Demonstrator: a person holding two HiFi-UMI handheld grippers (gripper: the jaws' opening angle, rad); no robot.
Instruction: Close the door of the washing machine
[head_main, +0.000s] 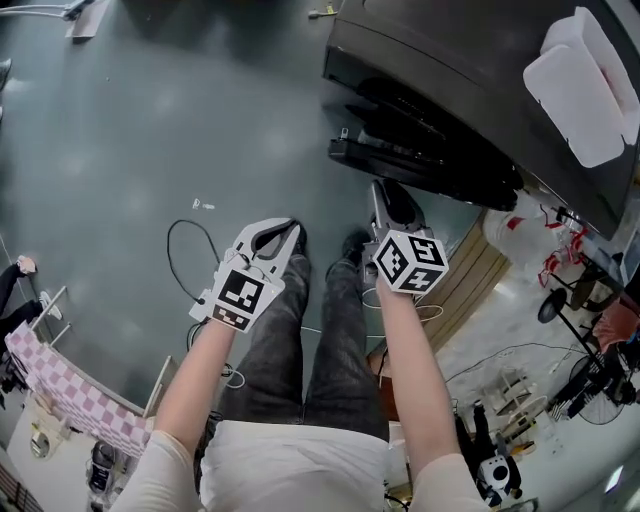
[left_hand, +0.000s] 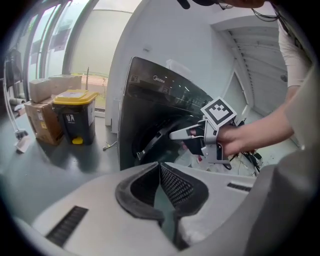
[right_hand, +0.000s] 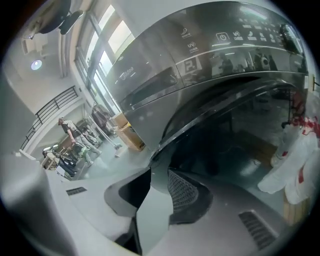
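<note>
Two tools | left tool (left_hand: 160, 167) clenched, empty | right tool (right_hand: 159, 172) released, perhaps at door (head_main: 430, 168)

Left tool (head_main: 288, 231), mid-frame, points upward with jaw tips together. Right tool (head_main: 388, 192) beside it stands parted, empty.
</note>
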